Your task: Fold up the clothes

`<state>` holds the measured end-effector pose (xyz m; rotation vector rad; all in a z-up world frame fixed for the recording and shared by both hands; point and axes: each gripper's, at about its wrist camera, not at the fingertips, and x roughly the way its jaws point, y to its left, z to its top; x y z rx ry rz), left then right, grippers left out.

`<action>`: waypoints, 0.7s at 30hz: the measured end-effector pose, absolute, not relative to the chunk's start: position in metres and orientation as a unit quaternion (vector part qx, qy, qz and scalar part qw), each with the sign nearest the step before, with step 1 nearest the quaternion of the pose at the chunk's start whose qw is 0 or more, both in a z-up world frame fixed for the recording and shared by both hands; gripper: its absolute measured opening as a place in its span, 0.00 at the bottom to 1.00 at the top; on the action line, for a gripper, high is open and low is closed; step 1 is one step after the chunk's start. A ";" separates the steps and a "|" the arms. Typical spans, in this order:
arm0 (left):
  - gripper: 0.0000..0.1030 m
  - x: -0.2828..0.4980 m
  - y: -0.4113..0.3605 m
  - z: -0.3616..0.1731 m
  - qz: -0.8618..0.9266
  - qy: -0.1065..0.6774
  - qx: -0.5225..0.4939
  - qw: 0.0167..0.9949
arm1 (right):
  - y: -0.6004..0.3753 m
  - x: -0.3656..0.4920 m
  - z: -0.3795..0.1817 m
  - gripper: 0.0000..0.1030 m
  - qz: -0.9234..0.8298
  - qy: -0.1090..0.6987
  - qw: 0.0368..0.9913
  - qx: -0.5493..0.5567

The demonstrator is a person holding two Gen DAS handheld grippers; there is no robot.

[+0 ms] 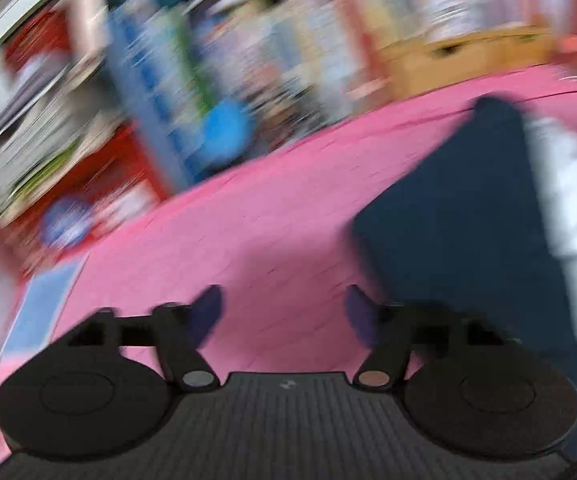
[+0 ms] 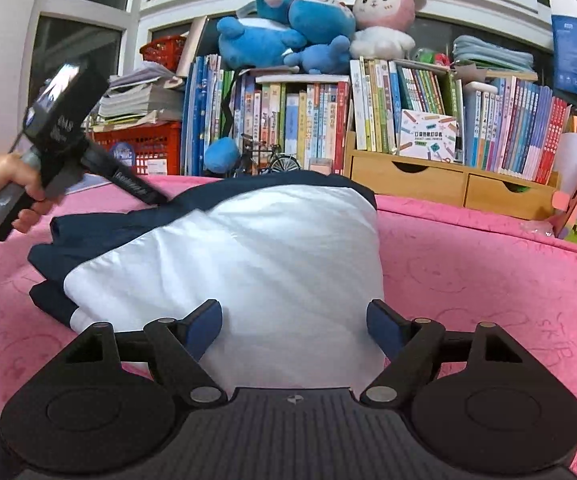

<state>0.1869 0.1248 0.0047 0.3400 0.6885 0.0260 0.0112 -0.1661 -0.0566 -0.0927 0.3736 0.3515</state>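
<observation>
Folded navy-and-white garment (image 2: 248,248) lying on a pink cover (image 2: 488,280).

Behind, a shelf of books (image 2: 320,120) topped with plush toys (image 2: 308,24). Right gripper (image 2: 294,320) released, jaws wide and empty, poised over the garment's near white edge. Left gripper (image 1: 284,308) parted over bare pink with nothing between the pads, garment just to its right; badly blurred there, so contact cannot be judged. Seen from the right wrist, held in a hand (image 2: 12,184), its tip apparently at the navy edge.

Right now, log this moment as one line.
garment: folded on pink cloth | left gripper: open, empty | right gripper: open, empty
</observation>
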 end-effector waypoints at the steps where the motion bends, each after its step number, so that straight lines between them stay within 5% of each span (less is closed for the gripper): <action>1: 0.56 0.180 0.132 0.008 0.011 0.339 0.141 0.930 | -0.167 0.011 -0.057 0.78 0.174 0.185 0.966 -0.044; 8: 0.75 0.086 0.096 0.059 -0.123 0.246 0.071 0.959 | -0.167 0.013 -0.055 0.81 0.178 0.188 0.965 -0.045; 11: 0.84 0.061 0.065 0.053 -0.157 0.229 0.115 0.954 | -0.168 0.013 -0.054 0.85 0.188 0.190 0.963 -0.043; 15: 0.84 0.060 0.067 0.004 -0.104 0.290 0.196 0.931 | -0.173 0.013 -0.052 0.89 0.199 0.197 0.959 -0.039; 19: 0.93 0.054 0.126 0.007 -0.083 0.322 0.043 0.942 | -0.192 0.012 -0.055 0.92 0.184 0.223 0.957 -0.025; 21: 0.93 0.041 0.125 0.016 -0.081 0.303 0.070 0.947 | -0.199 0.005 -0.051 0.92 0.190 0.208 0.959 -0.040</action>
